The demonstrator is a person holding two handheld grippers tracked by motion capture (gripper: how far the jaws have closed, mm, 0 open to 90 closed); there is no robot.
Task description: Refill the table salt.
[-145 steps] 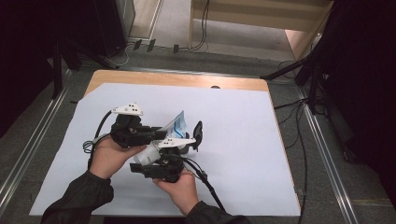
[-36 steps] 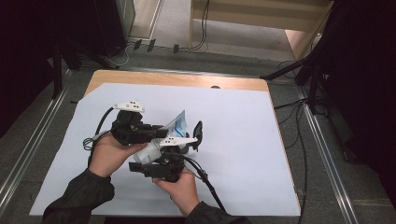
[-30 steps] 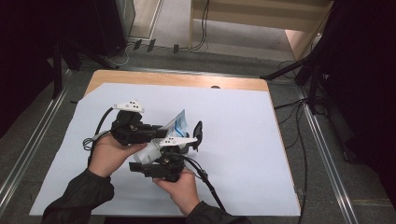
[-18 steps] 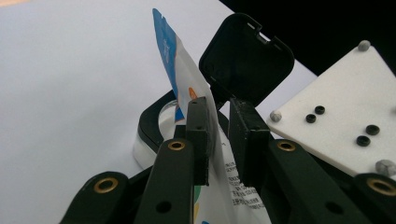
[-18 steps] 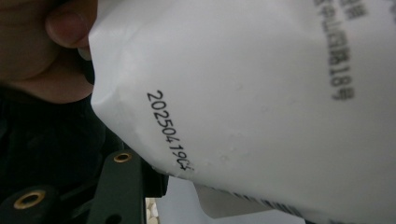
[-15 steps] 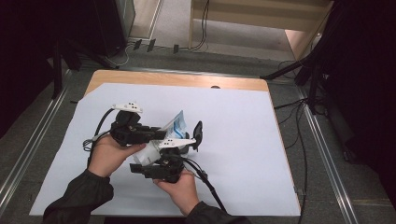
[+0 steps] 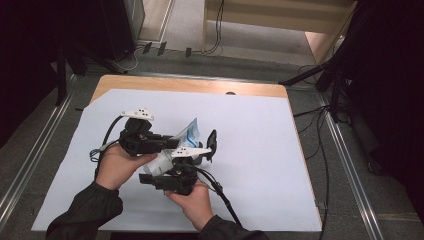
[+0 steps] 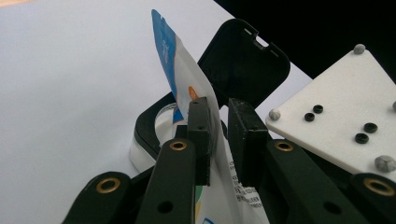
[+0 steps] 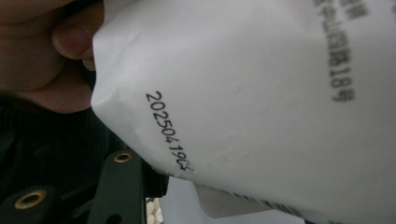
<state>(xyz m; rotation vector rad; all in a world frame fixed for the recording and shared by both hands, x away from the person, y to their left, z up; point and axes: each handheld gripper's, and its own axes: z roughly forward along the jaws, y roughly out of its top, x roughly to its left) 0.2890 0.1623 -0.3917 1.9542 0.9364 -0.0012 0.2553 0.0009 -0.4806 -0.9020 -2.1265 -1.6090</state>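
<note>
A white and blue pouch (image 7: 190, 131) hangs tilted over a small white container (image 8: 148, 148) with a black rim. My left gripper (image 7: 172, 142) is shut on the pouch (image 8: 180, 79), its jaws pinching the pouch's middle from both sides. The container's black flip lid (image 7: 212, 141) stands open behind the pouch (image 8: 243, 60). My right gripper (image 7: 197, 159) sits just in front of the left, shut on the container. The right gripper view has the pouch's printed back (image 9: 261, 93) up close, and small white pellets (image 9: 152, 215) lie below it.
A white sheet (image 7: 260, 150) covers the wooden table (image 7: 190, 85); both hands work at its left middle. The right gripper's cable (image 7: 222, 195) trails toward the front edge. Dark stands and floor cables surround the table.
</note>
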